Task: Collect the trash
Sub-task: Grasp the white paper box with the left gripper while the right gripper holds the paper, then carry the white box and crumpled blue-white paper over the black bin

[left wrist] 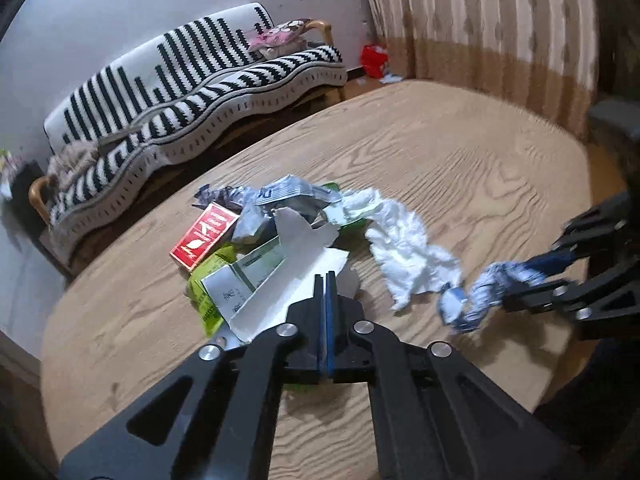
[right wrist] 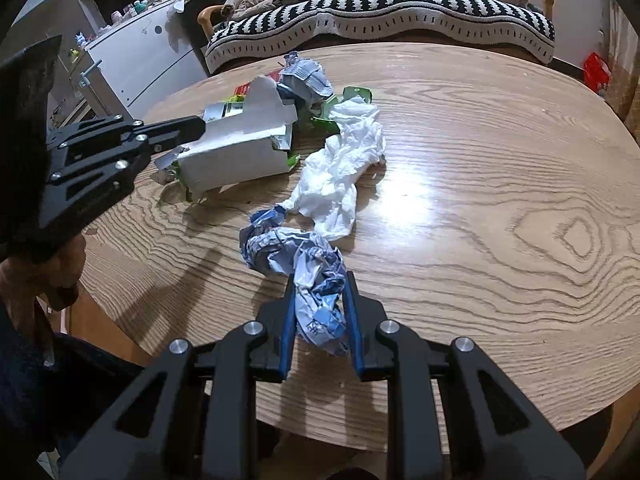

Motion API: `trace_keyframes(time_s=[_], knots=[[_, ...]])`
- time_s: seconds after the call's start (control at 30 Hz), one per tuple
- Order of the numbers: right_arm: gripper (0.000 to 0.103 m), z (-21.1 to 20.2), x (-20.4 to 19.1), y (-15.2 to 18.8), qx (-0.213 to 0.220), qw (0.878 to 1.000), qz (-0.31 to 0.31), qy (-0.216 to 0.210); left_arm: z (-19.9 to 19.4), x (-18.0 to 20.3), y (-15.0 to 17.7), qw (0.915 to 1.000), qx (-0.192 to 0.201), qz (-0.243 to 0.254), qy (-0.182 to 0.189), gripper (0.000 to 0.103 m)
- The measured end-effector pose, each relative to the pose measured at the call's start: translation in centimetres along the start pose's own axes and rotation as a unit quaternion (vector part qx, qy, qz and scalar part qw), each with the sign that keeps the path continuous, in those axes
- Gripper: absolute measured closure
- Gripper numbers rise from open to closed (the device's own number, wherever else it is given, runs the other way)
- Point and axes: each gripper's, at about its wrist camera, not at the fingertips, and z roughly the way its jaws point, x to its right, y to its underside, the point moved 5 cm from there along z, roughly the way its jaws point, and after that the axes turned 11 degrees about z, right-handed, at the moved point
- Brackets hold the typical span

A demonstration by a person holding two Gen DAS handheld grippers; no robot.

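The wooden desk (right wrist: 480, 208) fills mid-frame. On its upper left, the flattened white carton (right wrist: 240, 148) sits clamped by the left gripper (left wrist: 325, 280), jaws fully closed. At lower centre, the right gripper (right wrist: 320, 304) pinches a crumpled blue-white wrapper (right wrist: 316, 292).

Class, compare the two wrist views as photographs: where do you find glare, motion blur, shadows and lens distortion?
Right wrist view: bright glare on the wooden table, dark shadows under the white carton, sharp focus, sofa bowed by the fisheye. Left wrist view: dimmer, no glare; the right gripper and its blue-and-white wrapper smear with motion blur; the curtain curves.
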Motion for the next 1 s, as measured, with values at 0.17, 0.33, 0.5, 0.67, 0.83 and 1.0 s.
trace_keyframes(time_s=[0.17, 0.33, 0.5, 0.67, 0.83, 1.0], knots=[[0.081, -0.1, -0.1, 0.0, -0.001, 1.0, 0.001, 0.0, 2.4, 0.7, 0.0, 0.9955, -0.032, 0.064, -0.062, 0.017], [0.081, 0.0, 0.1, -0.2, -0.002, 1.0, 0.003, 0.001, 3.6, 1.9, -0.1, 0.9932, -0.045, 0.092, -0.056, 0.017], [0.081, 0.3, 0.1, -0.2, -0.004, 1.0, 0.003, 0.003, 5.6, 2.1, 0.7, 0.9899, -0.074, 0.102, -0.065, 0.036], [0.081, 0.6, 0.0, -0.1, -0.005, 1.0, 0.0, 0.007, 5.2, 2.0, 0.9, 0.9918, -0.076, 0.087, -0.054, 0.06], [0.081, 0.3, 0.2, -0.1, 0.0, 1.0, 0.005, 0.006, 2.4, 0.1, 0.3, 0.9988, -0.047, 0.002, -0.012, 0.07], [0.081, -0.4, 0.8, 0.0, 0.009, 1.0, 0.014, 0.007, -0.7, -1.7, 0.0, 0.9954, -0.008, -0.09, 0.033, 0.07]])
